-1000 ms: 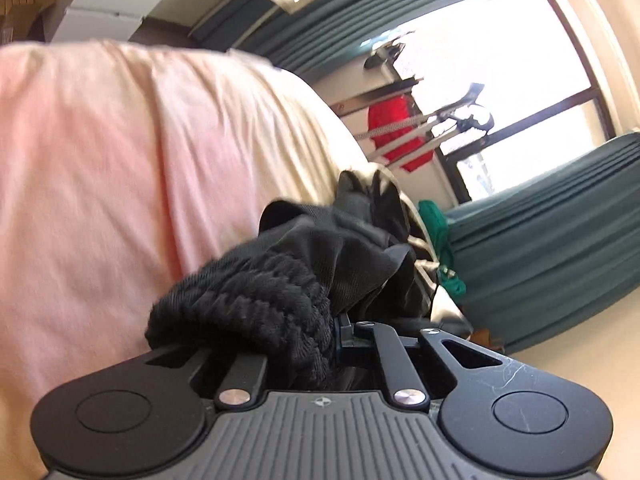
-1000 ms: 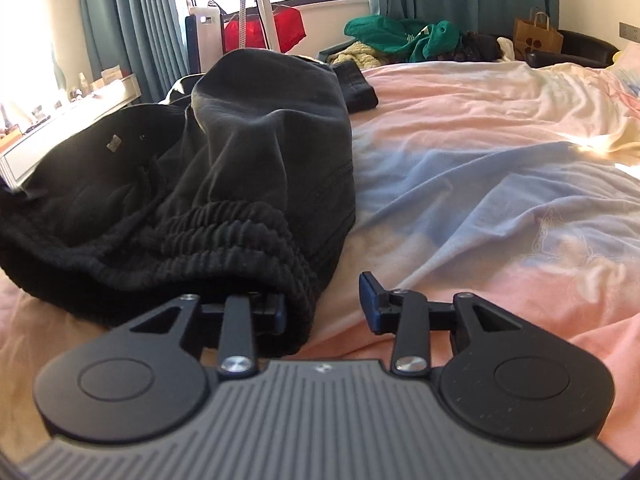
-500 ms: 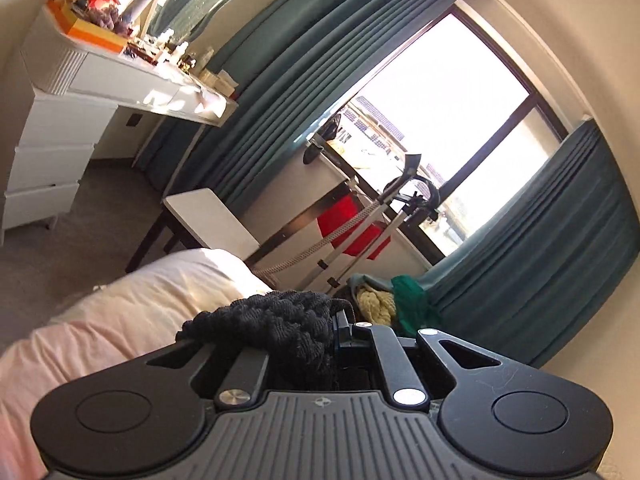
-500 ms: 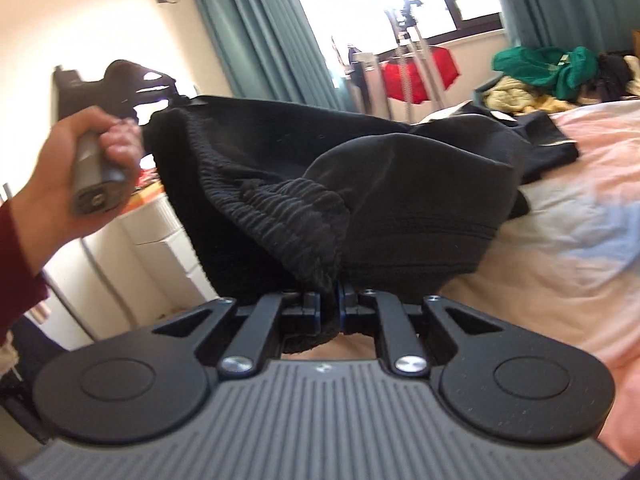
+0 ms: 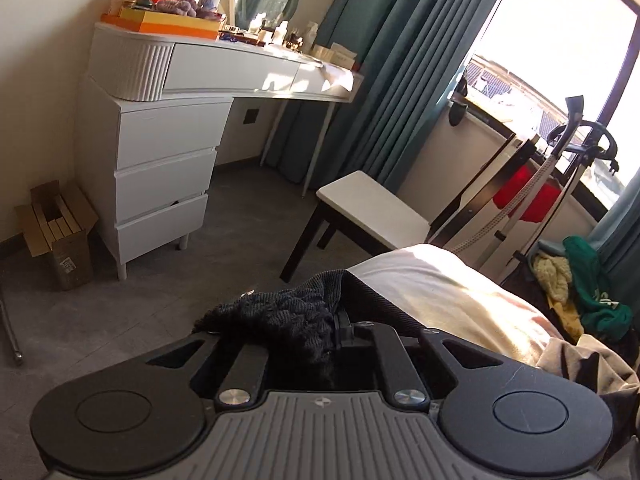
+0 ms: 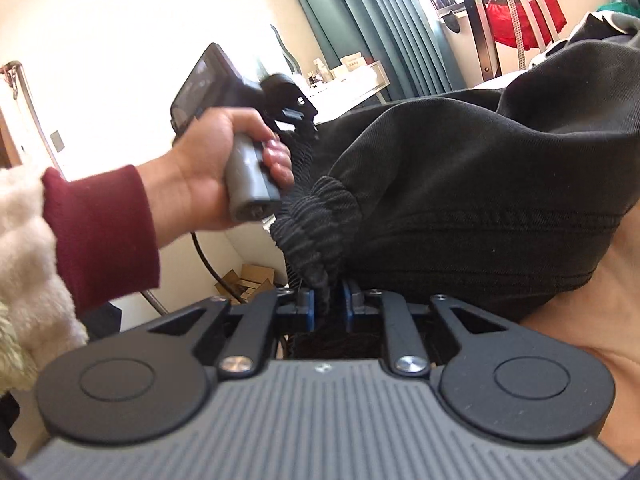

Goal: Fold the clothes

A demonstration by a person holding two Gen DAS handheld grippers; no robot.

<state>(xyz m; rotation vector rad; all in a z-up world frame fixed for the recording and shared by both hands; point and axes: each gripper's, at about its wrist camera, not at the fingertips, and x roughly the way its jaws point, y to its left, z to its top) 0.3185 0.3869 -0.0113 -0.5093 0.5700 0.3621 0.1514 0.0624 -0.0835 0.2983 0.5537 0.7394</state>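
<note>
A black garment with a ribbed elastic waistband hangs stretched between both grippers above the bed. My right gripper pinches a bunch of the waistband between its blue pads; the jaws are opening slightly with the cloth still gripped. In the right wrist view a hand in a dark red sleeve holds my left gripper at the band's other end. In its own view the left gripper is shut on the ribbed band, jaws easing a little; the cloth hides its left finger.
A white dressing table with drawers stands against the wall, a white stool beside the bed's corner. A cardboard box sits on the grey floor. Green and yellow clothes are piled by the teal curtains.
The right gripper closed on the waistband. Both grippers rose off the bed with the garment and swung left, the left view turning from the bedsheet to the dressing table.
</note>
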